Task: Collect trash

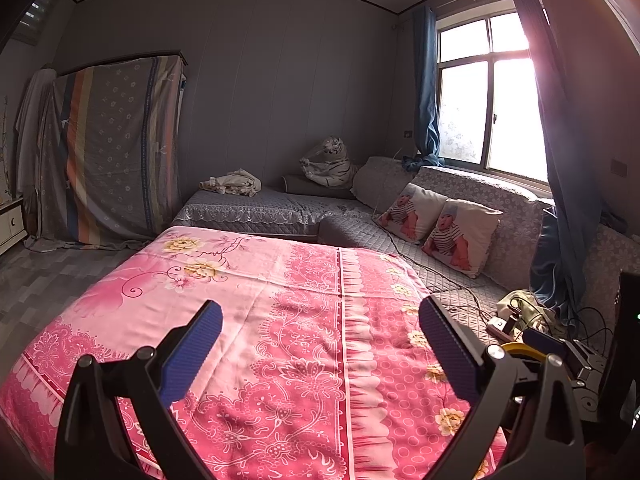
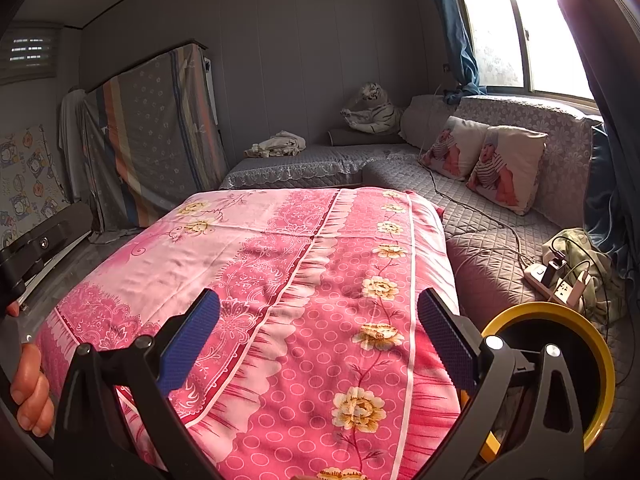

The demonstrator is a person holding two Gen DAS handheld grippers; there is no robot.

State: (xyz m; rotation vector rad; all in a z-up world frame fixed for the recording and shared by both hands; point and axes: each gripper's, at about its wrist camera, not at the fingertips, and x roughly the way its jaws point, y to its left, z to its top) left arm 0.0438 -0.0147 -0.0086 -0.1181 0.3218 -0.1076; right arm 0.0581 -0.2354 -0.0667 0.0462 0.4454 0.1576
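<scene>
Left claw [image 1: 320, 334]: spread wide, holding nothing, above pink cloth [image 1: 256, 320].
Right claw [image 2: 319, 330]: spread wide, empty, beside yellow bin [image 2: 600, 352].

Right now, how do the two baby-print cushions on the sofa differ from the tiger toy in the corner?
The cushions are flat, square and lean side by side against the sofa back under the window; the tiger toy is a bulky, striped white figure sitting alone on a dark bolster. The cushions carry pink-and-white baby prints; the tiger has black stripes. All rest on the grey quilted sofa.
</scene>
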